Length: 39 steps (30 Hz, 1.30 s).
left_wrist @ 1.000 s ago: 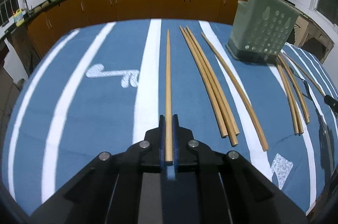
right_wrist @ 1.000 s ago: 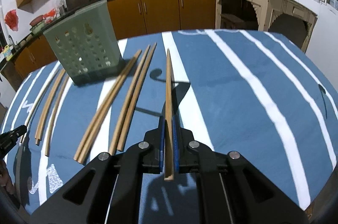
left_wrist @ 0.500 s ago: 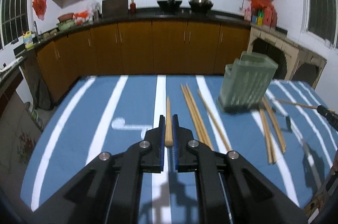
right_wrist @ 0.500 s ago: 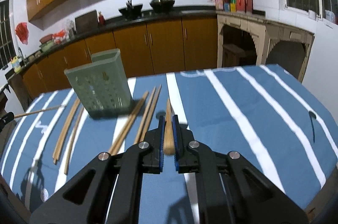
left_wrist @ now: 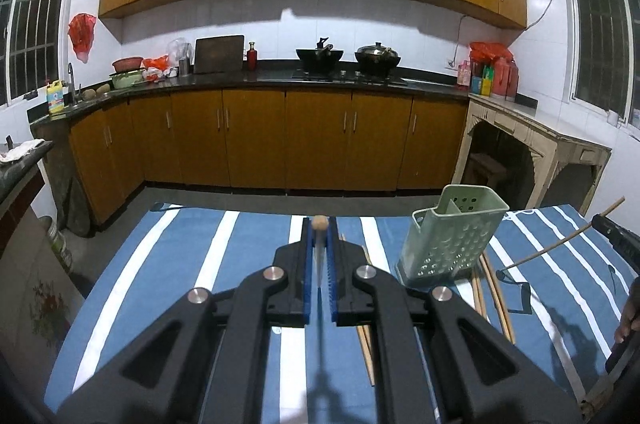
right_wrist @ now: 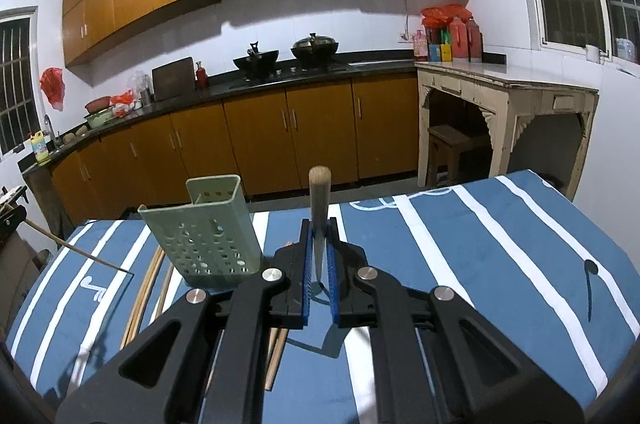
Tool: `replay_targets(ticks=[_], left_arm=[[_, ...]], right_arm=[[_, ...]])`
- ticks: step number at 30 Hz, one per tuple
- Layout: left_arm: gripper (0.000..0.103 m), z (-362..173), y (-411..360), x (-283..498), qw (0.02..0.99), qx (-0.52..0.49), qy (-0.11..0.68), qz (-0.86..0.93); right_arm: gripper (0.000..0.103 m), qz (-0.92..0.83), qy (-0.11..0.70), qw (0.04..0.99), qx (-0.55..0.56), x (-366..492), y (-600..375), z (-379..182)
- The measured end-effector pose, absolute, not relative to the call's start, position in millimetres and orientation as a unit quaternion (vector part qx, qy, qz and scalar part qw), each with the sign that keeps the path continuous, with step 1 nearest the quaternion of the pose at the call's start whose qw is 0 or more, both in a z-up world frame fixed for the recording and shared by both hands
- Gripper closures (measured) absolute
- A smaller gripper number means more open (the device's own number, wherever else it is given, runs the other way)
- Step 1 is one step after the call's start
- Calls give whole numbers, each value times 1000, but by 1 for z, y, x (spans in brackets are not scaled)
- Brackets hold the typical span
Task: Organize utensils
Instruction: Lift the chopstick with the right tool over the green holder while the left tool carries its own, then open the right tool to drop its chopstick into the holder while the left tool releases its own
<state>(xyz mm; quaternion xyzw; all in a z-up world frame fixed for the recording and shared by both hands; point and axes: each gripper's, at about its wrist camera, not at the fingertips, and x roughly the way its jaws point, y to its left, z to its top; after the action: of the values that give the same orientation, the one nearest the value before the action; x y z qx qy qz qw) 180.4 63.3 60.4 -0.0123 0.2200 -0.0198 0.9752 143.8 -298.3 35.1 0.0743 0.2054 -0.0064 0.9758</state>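
Note:
My left gripper [left_wrist: 319,224] is shut on a wooden chopstick [left_wrist: 319,222] and holds it level above the table, its tip pointing away. My right gripper [right_wrist: 319,224] is shut on another wooden chopstick [right_wrist: 319,192], also lifted. A green perforated utensil holder [left_wrist: 456,238] stands upright on the blue striped tablecloth [left_wrist: 192,264], ahead and right of the left gripper; in the right wrist view the holder [right_wrist: 204,232] is ahead and left. Several loose chopsticks lie beside the holder [left_wrist: 490,284] [right_wrist: 144,296]. The right gripper's chopstick shows in the left view [left_wrist: 560,244].
Beyond the table's far edge are brown kitchen cabinets [left_wrist: 280,140] with a black counter and woks. A pale wooden side table [right_wrist: 504,112] stands at the right. The tablecloth's right half [right_wrist: 500,264] has only stripes.
Both grippers have risen and tilted up from the table, each lifting its chopstick off the cloth. The views now look across the kitchen instead of down at the table.

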Motion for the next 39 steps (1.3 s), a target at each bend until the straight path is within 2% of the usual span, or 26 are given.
replay_targets(ticks=[9,19,25,29,39], left_arm=[[96,93,68,186,980,-11,196,-23],[96,185,52,201,990,-42,121,-64],[96,223,24,217,990,-79,75,-90],[96,219,2,236,988,-80,89,-102],[96,168,-21,270,983,-87,123,-108]], right_arm=[[95,2,177,981,82,155,-306,76],[95,57,91,990,92,160,-289,167],[95,86,71,990,89,180,-264,177],[95,93,82,989,85,198,-253,163],[95,94,125,985,76,222,-242,124]])
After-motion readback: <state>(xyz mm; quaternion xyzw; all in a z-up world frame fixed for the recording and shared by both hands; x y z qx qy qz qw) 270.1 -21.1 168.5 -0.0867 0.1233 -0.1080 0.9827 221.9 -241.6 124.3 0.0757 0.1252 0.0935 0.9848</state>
